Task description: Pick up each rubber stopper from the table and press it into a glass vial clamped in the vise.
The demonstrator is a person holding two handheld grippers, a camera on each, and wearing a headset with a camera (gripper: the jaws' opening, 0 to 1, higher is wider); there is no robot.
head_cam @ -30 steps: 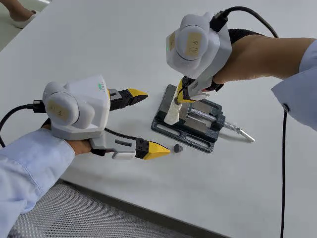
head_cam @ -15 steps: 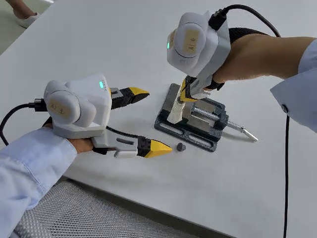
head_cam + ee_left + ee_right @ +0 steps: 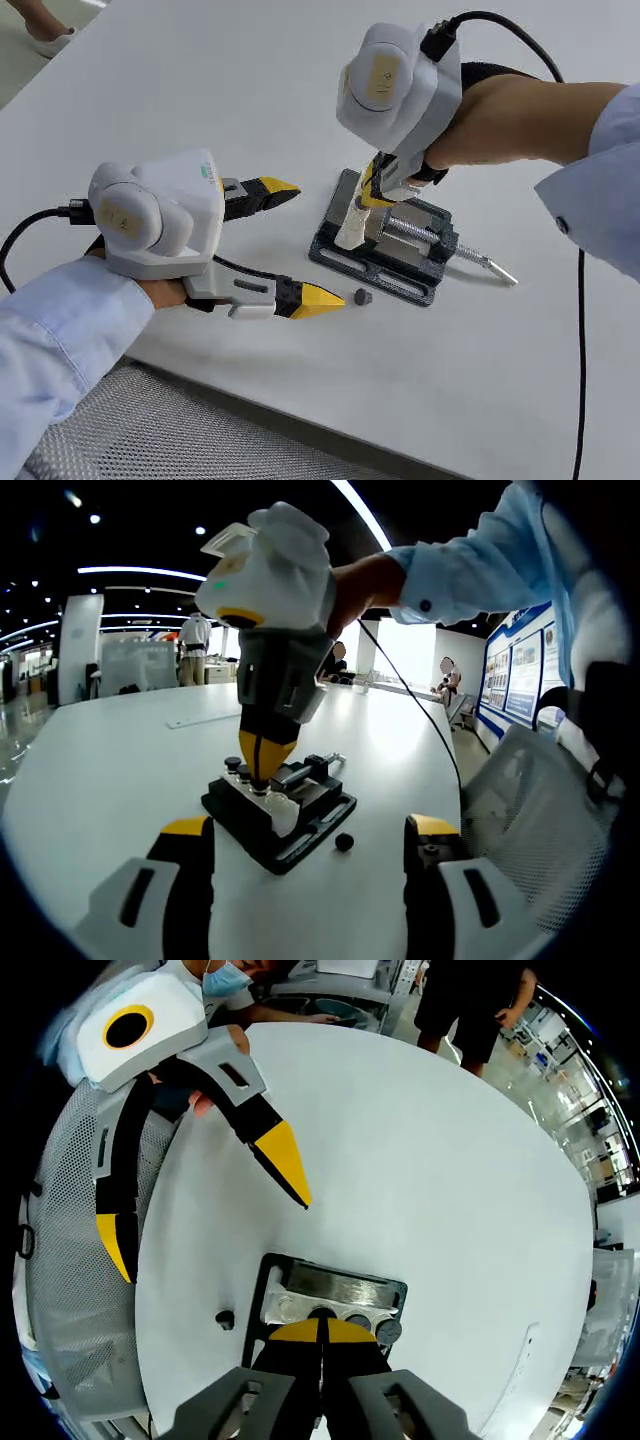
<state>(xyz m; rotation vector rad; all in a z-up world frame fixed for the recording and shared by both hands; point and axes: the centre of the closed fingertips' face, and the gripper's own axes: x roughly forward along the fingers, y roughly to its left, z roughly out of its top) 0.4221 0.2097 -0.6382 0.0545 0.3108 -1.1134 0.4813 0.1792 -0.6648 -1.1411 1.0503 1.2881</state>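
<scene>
Head view is showing you holding the left gripper (image 3: 317, 243) low over the near left of the white table (image 3: 200, 90). Its jaws are spreading wide and gripping nothing. One small dark rubber stopper (image 3: 362, 297) is lying loose on the table just past the nearer yellow tip, between that tip and the near edge of the black vise (image 3: 400, 262), and it is touching neither.

You are pointing the right gripper (image 3: 368, 196) steeply down at the left end of the vise, where pale glass vials (image 3: 349, 228) are standing clamped. The gripper's body is covering their tops from this angle, so they cannot be counted here. The vise's screw handle (image 3: 485, 263) is sticking out to the right.

Right gripper view is showing that gripper's jaws pressing together, with the tips meeting over the row of vials. Two seated stoppers (image 3: 388, 1331) are sitting in vial mouths just right of the tips. The vial directly under the tips is being hidden by them, so I cannot tell whether anything is pinched between them or whether they are touching the glass.

Left gripper view is showing the vials low against the vise block. The glass is too small and blurred for its rims to be made out.
</scene>
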